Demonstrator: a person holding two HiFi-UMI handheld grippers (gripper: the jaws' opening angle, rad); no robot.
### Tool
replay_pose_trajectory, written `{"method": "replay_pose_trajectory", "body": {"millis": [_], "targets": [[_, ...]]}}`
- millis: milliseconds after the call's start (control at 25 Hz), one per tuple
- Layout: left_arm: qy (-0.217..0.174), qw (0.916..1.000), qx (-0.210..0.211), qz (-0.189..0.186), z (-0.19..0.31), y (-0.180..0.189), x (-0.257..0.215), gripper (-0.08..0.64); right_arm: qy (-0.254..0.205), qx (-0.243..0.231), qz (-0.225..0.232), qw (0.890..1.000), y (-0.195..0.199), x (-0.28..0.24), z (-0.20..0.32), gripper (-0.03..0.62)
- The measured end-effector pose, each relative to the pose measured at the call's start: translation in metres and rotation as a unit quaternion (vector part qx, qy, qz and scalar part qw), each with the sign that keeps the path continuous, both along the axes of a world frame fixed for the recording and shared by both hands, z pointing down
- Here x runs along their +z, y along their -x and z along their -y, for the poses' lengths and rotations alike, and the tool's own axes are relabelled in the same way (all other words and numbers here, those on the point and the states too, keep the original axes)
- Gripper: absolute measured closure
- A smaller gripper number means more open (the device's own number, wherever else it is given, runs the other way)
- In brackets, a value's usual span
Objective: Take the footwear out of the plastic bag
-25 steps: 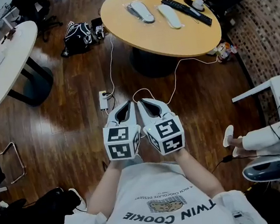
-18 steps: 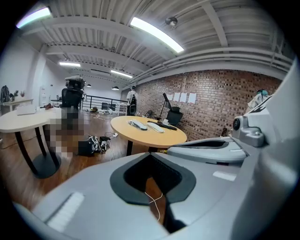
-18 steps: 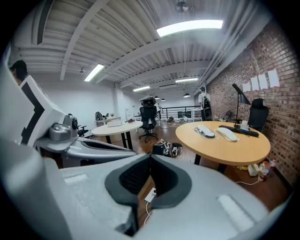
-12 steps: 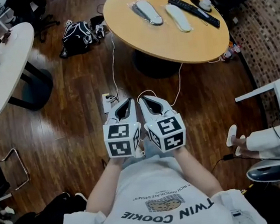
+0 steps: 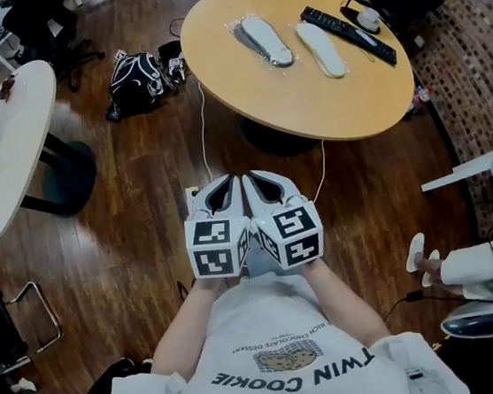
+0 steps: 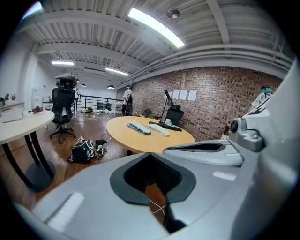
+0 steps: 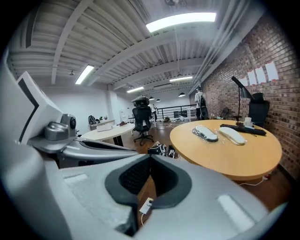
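Two pale slippers lie side by side on the round wooden table (image 5: 305,95), the left slipper (image 5: 265,40) in a clear plastic bag and the right slipper (image 5: 321,47) beside it. They also show as the left slipper (image 6: 139,127) and right slipper (image 7: 233,134) in the gripper views. My left gripper (image 5: 227,181) and right gripper (image 5: 249,177) are held close together in front of my chest, over the floor and well short of the table. Both are shut with nothing between the jaws, as the left gripper (image 6: 151,154) and right gripper (image 7: 151,157) views confirm.
A long black device (image 5: 346,23) and a white cup (image 5: 369,18) lie on the table's far right. On the wood floor are a black bag (image 5: 136,78) and a white cable (image 5: 202,126). A white table (image 5: 3,141) stands left. A seated person's foot (image 5: 419,255) is at right.
The round table has come slightly lower and nearer in the head view. Both grippers stay side by side and shut.
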State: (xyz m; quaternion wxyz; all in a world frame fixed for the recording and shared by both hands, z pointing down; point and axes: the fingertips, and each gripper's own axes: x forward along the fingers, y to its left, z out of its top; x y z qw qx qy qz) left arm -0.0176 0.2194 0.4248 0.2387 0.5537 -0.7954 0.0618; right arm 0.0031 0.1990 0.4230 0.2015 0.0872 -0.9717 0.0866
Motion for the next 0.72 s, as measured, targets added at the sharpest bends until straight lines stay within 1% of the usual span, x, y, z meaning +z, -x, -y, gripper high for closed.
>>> {"method": "replay_pose_trajectory", "body": {"millis": [240, 360, 440, 560, 720], "targets": [[0.008, 0.9999, 0.007, -0.007, 0.056, 0.051, 0.005, 0.557, 0.012, 0.006, -0.004, 1.0, 0.052, 0.005, 0.053, 0.59], [0.019, 0.9996, 0.016, -0.012, 0.09, 0.074, 0.01, 0.557, 0.018, 0.013, -0.005, 1.0, 0.075, 0.006, 0.087, 0.591], [0.023, 0.9994, 0.024, -0.009, 0.115, 0.088, 0.01, 0.557, 0.017, 0.019, -0.003, 1.0, 0.088, 0.004, 0.113, 0.589], [0.026, 0.9989, 0.039, -0.001, 0.152, 0.103, 0.009, 0.557, 0.016, 0.034, -0.001, 0.999, 0.1, 0.002, 0.151, 0.589], [0.029, 0.9974, 0.066, 0.003, 0.194, 0.108, 0.009, 0.557, 0.016, 0.065, 0.0, 0.998, 0.104, 0.002, 0.196, 0.59]]}}
